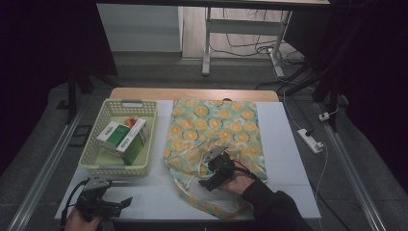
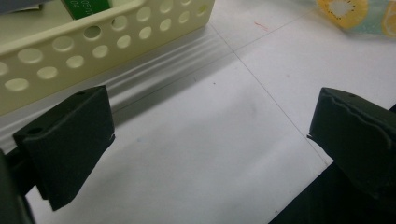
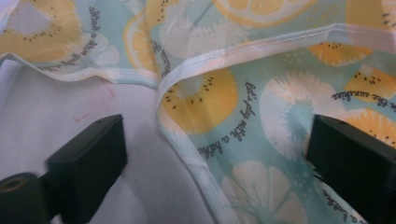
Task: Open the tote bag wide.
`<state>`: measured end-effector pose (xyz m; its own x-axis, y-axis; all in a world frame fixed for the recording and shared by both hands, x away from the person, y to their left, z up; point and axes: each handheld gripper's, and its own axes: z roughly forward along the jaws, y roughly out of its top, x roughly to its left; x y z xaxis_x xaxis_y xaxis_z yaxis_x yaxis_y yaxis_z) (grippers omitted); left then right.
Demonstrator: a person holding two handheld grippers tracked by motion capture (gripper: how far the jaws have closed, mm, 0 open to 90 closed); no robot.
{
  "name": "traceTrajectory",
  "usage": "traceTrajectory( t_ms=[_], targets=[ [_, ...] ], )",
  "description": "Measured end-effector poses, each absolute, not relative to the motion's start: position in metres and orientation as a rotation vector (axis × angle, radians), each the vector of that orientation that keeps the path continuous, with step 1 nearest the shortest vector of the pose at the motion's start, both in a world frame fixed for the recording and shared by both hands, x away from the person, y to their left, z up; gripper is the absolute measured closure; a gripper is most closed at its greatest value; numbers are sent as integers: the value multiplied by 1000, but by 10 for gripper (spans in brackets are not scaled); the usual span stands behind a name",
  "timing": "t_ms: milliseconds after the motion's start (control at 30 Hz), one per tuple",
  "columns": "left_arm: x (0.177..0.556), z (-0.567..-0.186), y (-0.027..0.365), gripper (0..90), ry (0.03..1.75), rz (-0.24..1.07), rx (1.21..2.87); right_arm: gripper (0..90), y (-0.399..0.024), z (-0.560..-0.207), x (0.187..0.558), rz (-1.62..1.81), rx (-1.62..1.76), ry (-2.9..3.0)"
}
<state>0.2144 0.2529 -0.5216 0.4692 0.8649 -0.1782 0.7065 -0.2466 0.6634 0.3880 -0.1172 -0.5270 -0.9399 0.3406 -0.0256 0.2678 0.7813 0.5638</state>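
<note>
Currently: right hand-held gripper [image 1: 215, 169] spread over lemon-print tote bag [image 1: 216, 126]; left hand-held gripper [image 1: 122, 203] spread, near perforated basket [image 1: 96, 144] holding green-white boxes [image 1: 124, 135].

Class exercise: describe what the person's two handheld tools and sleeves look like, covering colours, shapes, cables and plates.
Both tools are black. The left tool has a grey three-cornered plate on top and a dark cable looping beside it. The right tool also carries a grey plate, with a black cable curling near the hand. Up close, each has two blocky matte black jaws. The right arm wears a dark sleeve.
</note>
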Motion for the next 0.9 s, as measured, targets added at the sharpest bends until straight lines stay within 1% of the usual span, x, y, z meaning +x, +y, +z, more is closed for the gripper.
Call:
traceTrajectory(
  t_ms=[67,100,200,300,333,367,400,433,467,500,533,567,633,900],
  targets=[
    [214,-522,253,1,1301,292,2022,155,-118,-526,388,882,484,2838],
    [214,-522,253,1,1302,291,2022,155,-118,-526,388,882,484,2838],
    [214,-522,252,1,1302,294,2022,345,-119,-522,387,899,460,2843],
    [214,-522,253,1,1304,291,2022,511,-118,-520,386,901,448,2851],
    [214,-522,253,1,1304,291,2023,511,-118,-520,386,901,448,2851],
    [214,-522,253,1,1304,291,2023,633,-119,-518,387,905,441,2855],
    [214,-522,253,1,1304,291,2022,633,-119,-518,387,905,441,2855],
    [215,-522,253,1,1304,291,2023,698,-119,-518,387,909,442,2858],
    [215,-522,253,1,1304,291,2023,797,-119,-517,388,916,439,2869],
    [215,-522,253,1,1304,291,2023,797,-119,-517,388,916,439,2869],
    [215,-522,253,1,1304,291,2022,860,-120,-515,389,941,436,2871],
    [215,-522,253,1,1305,291,2022,883,-121,-513,389,951,435,2869],
    [215,-522,253,1,1305,291,2023,900,-122,-509,389,970,433,2857],
    [215,-522,252,1,1307,292,2025,900,-125,-501,396,1006,482,2807]
  ],
)
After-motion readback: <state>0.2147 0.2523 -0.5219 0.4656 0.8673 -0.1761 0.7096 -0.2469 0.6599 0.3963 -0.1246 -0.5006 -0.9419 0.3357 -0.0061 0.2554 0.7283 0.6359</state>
